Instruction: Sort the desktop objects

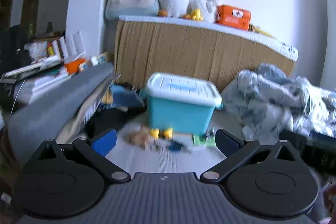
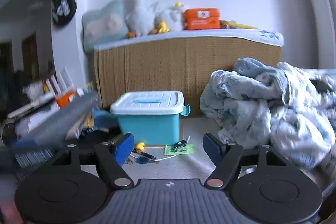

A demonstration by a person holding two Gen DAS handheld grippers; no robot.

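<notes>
teal lidded box (image 2: 148,117) upright, long axis left-right, handle likewise

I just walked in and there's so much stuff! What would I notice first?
Probably the blue box with its white lid, in the middle, small things scattered in front. Behind it, white stuffed birds and an orange case sit on a ledge; a crumpled blanket lies to the right.

Right gripper (image 2: 169,147) is held with jaws spread wide, nothing between them. A lidded teal storage box (image 2: 149,117) is seen ahead; a green card (image 2: 178,149) and yellow toy (image 2: 140,146) (slightly blurred) lie before it. A crumpled blanket (image 2: 273,108) is heaped at right.
</notes>
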